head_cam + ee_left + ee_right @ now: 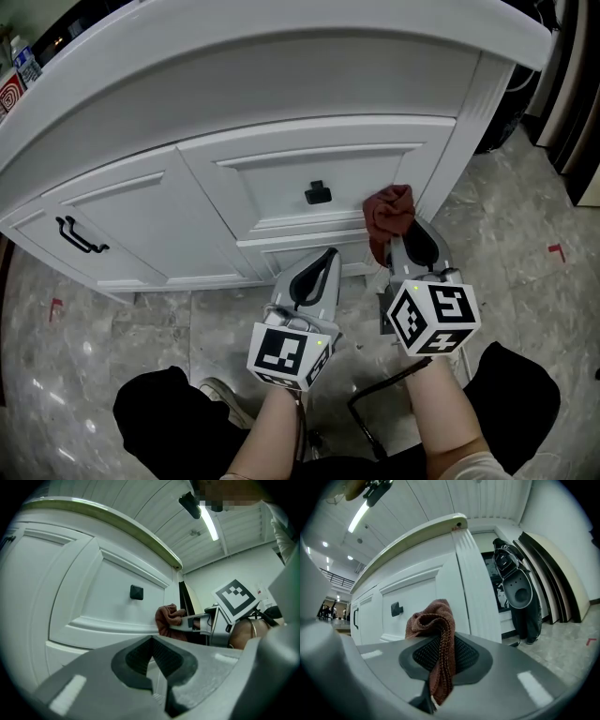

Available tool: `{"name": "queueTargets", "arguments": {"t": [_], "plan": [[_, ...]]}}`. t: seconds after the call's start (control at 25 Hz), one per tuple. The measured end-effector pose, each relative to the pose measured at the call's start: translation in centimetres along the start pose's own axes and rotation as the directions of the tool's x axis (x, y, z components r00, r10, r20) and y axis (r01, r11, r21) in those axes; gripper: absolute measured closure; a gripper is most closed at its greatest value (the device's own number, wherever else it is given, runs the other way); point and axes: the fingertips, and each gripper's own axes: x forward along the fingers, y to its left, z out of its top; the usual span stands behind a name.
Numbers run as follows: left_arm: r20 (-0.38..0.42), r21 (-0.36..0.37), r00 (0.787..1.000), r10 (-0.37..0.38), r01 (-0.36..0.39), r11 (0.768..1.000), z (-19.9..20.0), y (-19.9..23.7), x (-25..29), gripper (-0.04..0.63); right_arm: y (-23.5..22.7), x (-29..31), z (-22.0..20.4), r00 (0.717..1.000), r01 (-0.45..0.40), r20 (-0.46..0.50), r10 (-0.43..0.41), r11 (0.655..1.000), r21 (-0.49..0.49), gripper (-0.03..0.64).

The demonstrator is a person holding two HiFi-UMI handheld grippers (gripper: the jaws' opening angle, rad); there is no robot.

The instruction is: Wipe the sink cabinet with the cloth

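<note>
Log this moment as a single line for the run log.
right tool: shut on cloth | cloth: at sink cabinet front, right end | left tool: shut, empty

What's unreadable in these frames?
- Sink basin: all views, hidden above the countertop edge.
- Lower panel: head view, mostly behind left gripper and right gripper.
- Countertop items: head view, cut by frame edge.
- Distant people: right gripper view, too small.

No words, brands or numbers were readable; each marker cube [286, 354] behind the fingers [314, 277] carried only black square patterns.
</note>
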Motion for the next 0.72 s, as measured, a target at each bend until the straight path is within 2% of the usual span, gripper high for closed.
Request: {"name": "queueTargets", "arguments": {"t": [0.16,0.28,0.48,0.72], "plan": [[-0.003,-0.007,1.0,-0.001,0.001,1.0,-0.7,-0.3,0.4,0.595,-2.8,-0.7,-0.2,0.998,0.068,-0.002,-0.068,0.997,0.04,0.529],[-0.015,-0.008,1.0,0.006,-0.007,1.0,-1.3,-0.2,0.2,0.595,-2.9,-0.9,-0.2,0.997,0.073,0.009,-0.074,0.995,0.074,0.531],[-0.053,-0.015,0.997,0.063,-0.064,0.998,-2.3,2.1,-1.7,0.595,4.6,-0.3,-1.5,0.994,-0.109,0.008,0.109,0.99,0.094,0.529],[-0.08,-0.035,0.97,0.23,-0.233,0.972,-2.9,9.2,-7.1,0.595,13.4,2.1,-6.3,0.966,-0.244,-0.069,0.249,0.967,0.08,0.529]]}}
